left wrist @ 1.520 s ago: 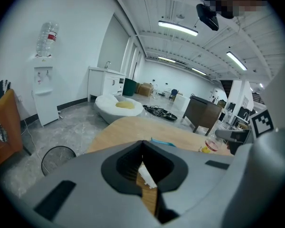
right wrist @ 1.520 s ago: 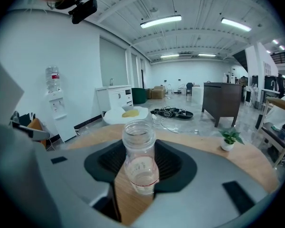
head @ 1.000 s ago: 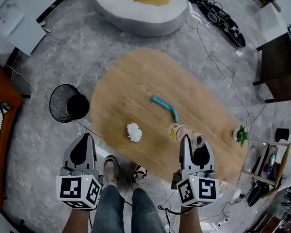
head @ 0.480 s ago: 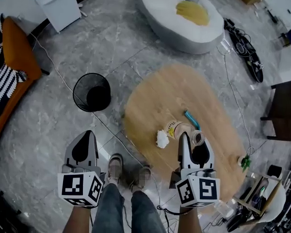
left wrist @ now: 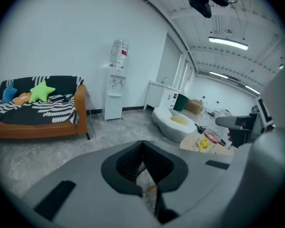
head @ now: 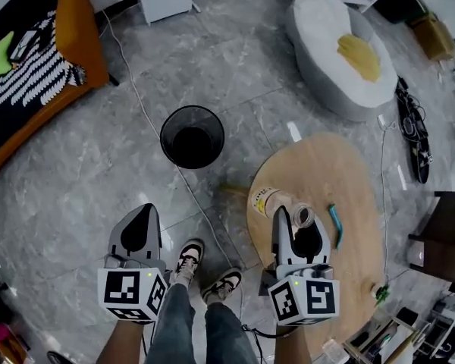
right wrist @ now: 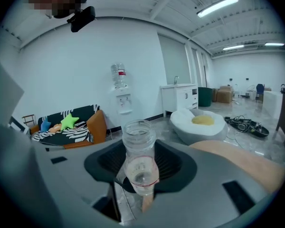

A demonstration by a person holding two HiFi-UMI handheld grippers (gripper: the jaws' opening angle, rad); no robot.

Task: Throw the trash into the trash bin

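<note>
Right gripper: we read jaws part-closed, clamped on clear bottle.
Left gripper: jaws together, nothing held.
Trash bin: on floor beside counter, well apart from our bottle.

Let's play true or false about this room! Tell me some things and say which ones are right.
1. The right gripper holds a clear bottle. True.
2. The trash bin lies tipped over on its side. False: it stands upright on the floor with its open top up.
3. The left gripper carries a white paper ball. False: there is nothing between its jaws.
4. A blue straw lies on the wooden table. True.
</note>
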